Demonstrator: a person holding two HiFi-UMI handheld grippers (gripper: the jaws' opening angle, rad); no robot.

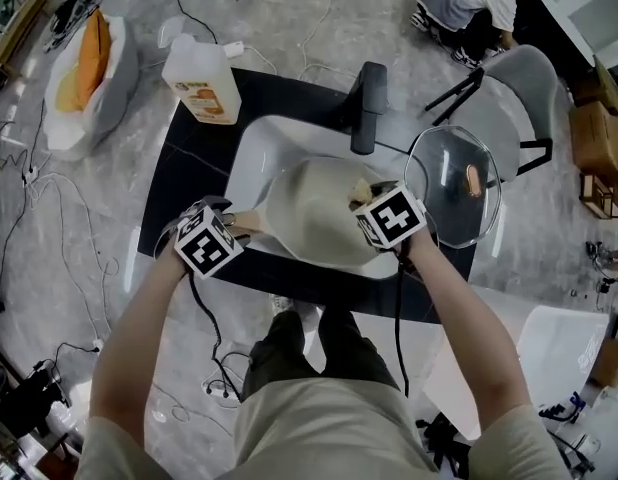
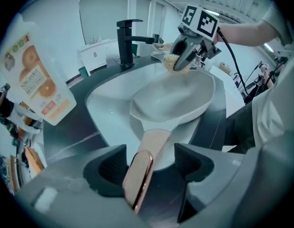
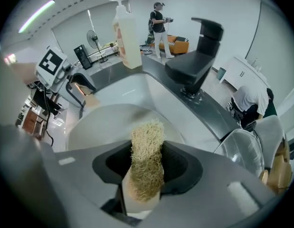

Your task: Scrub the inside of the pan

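A white pan sits in the white sink, its tan handle pointing left. My left gripper is at that handle. In the left gripper view the handle lies between the wide jaws of the left gripper, leaning toward the left one with a gap on the right. My right gripper hangs above the pan's right rim, shut on a tan scrub sponge. The sponge is clear of the pan's inside.
A black faucet stands behind the sink. A glass lid rests on the counter at the right. A soap bottle stands at the back left. A grey chair and a crouching person are beyond.
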